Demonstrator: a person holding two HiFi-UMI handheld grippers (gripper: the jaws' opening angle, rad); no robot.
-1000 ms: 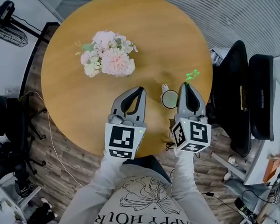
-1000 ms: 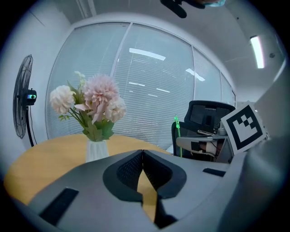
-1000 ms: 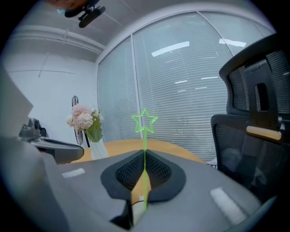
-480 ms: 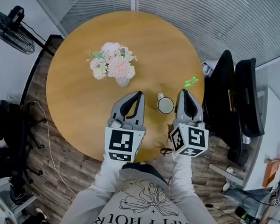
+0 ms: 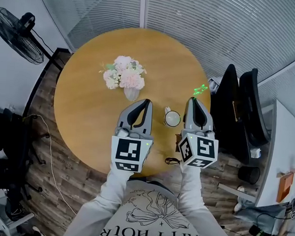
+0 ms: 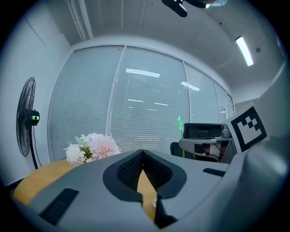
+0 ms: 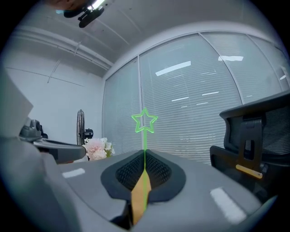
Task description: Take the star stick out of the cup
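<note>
Star stick [image 7: 144, 121] is pinched in our right tool [image 5: 194, 99]. In the right gripper view its thin green stem runs up between the closed pads and the outlined star stands at 12 o'clock above the tips. From the head view we see the star poking out just past the tool tip, over the bench's [image 5: 88, 106] edge at 3 o'clock. It is clear of the cup [image 5: 172, 118]. The white cup sits on the bench at 4 o'clock from its middle, between our two tools and just at 9 o'clock of the right one. Our left tool [image 5: 147, 101] has its jaws together with nothing between them. The pink and white flowers [image 5: 124, 76] stand at 11 o'clock from the left tool's tip.
</note>
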